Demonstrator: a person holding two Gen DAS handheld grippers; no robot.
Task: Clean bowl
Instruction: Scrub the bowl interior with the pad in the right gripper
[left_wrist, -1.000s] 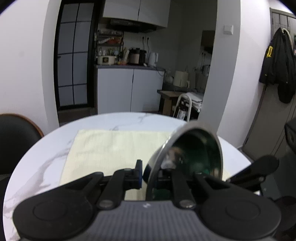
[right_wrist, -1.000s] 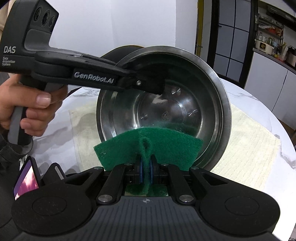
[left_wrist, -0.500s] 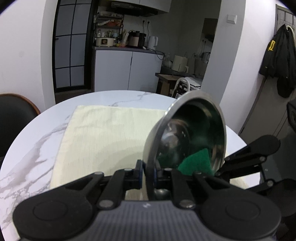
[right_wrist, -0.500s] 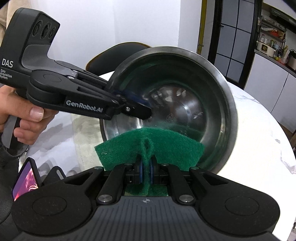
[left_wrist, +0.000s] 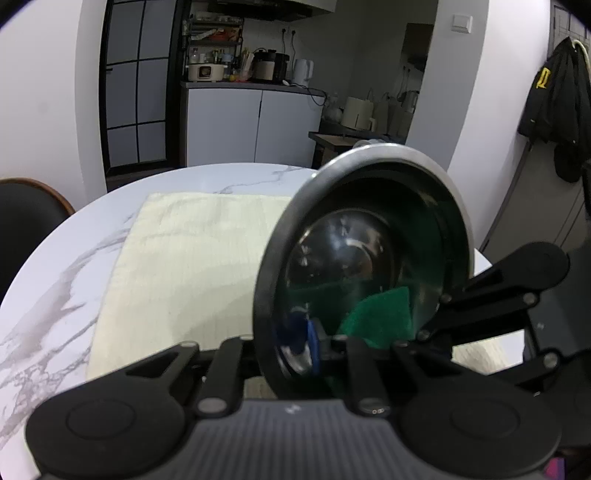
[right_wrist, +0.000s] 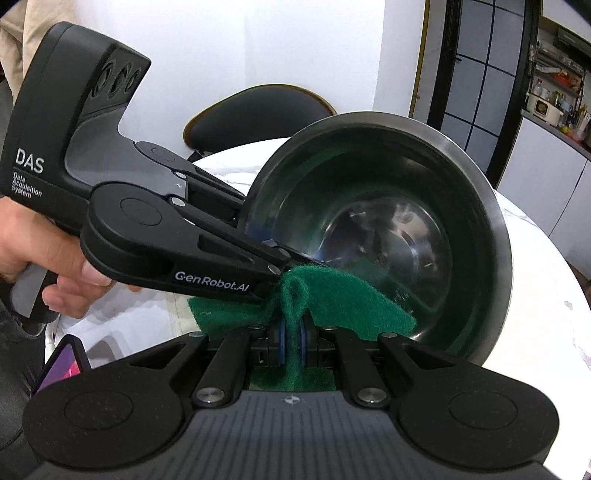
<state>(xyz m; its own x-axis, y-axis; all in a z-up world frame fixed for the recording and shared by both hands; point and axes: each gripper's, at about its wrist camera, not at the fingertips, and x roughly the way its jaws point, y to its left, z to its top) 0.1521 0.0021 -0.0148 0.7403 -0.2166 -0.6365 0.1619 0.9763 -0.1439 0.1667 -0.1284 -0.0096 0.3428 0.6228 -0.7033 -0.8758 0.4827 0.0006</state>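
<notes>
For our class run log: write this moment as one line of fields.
left gripper: shut on bowl rim, tilted | right gripper: shut on green scouring pad | pad at bowl's lower inside wall | phase: scrubbing

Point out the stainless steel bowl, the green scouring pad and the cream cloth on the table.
stainless steel bowl (right_wrist: 495, 221), right wrist view, rim.
green scouring pad (right_wrist: 351, 302), right wrist view, flat face.
cream cloth (left_wrist: 192, 258), left wrist view, centre.
</notes>
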